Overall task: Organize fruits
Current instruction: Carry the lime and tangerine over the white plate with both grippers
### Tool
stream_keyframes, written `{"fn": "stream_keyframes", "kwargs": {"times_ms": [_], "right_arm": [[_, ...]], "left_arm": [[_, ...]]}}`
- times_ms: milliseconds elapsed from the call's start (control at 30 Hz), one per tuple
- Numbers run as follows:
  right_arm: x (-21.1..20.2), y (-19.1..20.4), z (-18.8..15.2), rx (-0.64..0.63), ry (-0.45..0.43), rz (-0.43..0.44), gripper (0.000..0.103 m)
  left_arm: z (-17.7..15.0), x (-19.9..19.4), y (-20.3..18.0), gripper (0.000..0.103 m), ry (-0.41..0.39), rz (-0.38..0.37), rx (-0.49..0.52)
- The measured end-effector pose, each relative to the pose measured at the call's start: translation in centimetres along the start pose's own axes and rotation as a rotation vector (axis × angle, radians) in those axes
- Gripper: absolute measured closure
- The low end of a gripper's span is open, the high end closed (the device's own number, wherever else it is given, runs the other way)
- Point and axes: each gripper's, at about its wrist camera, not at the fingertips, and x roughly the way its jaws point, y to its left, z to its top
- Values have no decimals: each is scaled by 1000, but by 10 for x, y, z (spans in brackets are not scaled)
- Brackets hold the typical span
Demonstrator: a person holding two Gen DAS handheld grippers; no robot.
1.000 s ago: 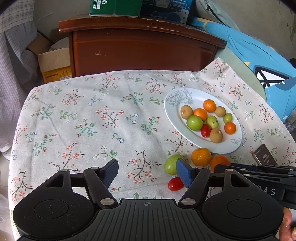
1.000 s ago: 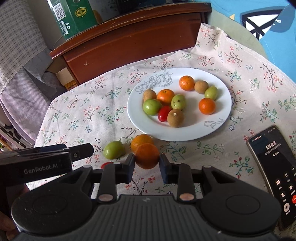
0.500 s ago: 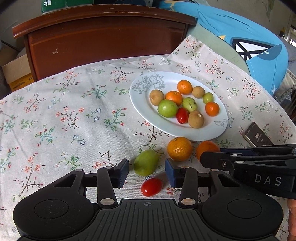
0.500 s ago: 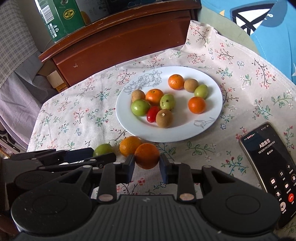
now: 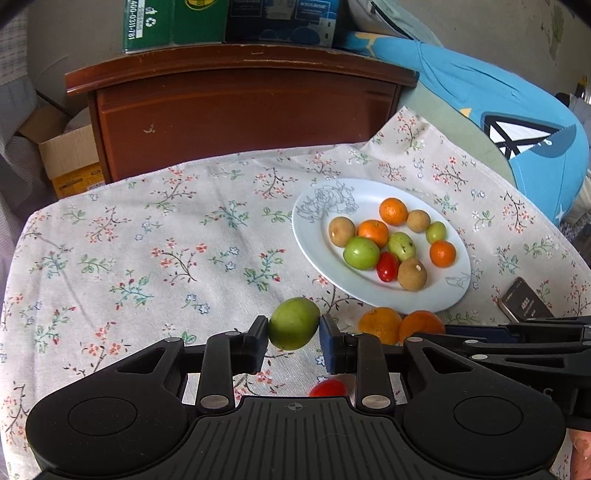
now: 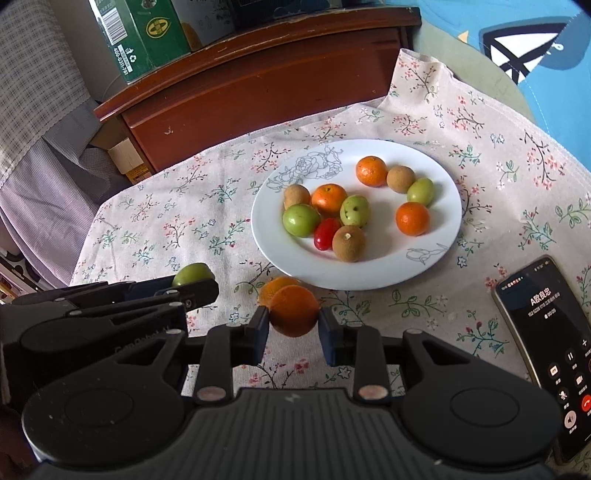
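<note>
My left gripper (image 5: 293, 341) is shut on a green fruit (image 5: 294, 328) and holds it above the floral cloth, in front of the white plate (image 5: 314, 236). My right gripper (image 6: 293, 332) is shut on an orange (image 6: 294, 311) just short of the plate (image 6: 424, 269). The plate holds several oranges, green fruits, brown fruits and a red tomato (image 6: 325, 233). Another orange (image 5: 380, 325) lies on the cloth by the plate's near rim. A red tomato (image 5: 328, 388) lies on the cloth under my left gripper. In the right wrist view the left gripper (image 6: 192, 286) shows with the green fruit (image 6: 194, 273).
A phone (image 6: 550, 343) with a lit screen lies on the cloth to the right of the plate. A brown wooden cabinet (image 5: 240, 110) stands behind the table, with boxes (image 5: 173, 22) on top. A blue cushion (image 5: 498, 110) lies at the back right.
My left gripper closed on the green fruit and lifted it off the cloth. The red tomato stayed on the cloth. My right gripper kept hold of its orange and moved slightly nearer the plate.
</note>
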Motion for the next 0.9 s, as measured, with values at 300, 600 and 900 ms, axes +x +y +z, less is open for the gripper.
{"fn": "stream_keyframes", "kwargs": {"times_ms": [300, 600, 900], "right_arm": [[-11, 6, 14, -30, -50, 19, 74], [-12, -11, 42, -17, -114, 17, 74], [-1, -32, 71, 11, -145, 12, 74]], "left_arm": [[22, -19, 8, 76, -65, 5, -53], [44, -12, 3, 76, -70, -12, -29], [63, 10, -2, 76, -67, -41, -11]]}}
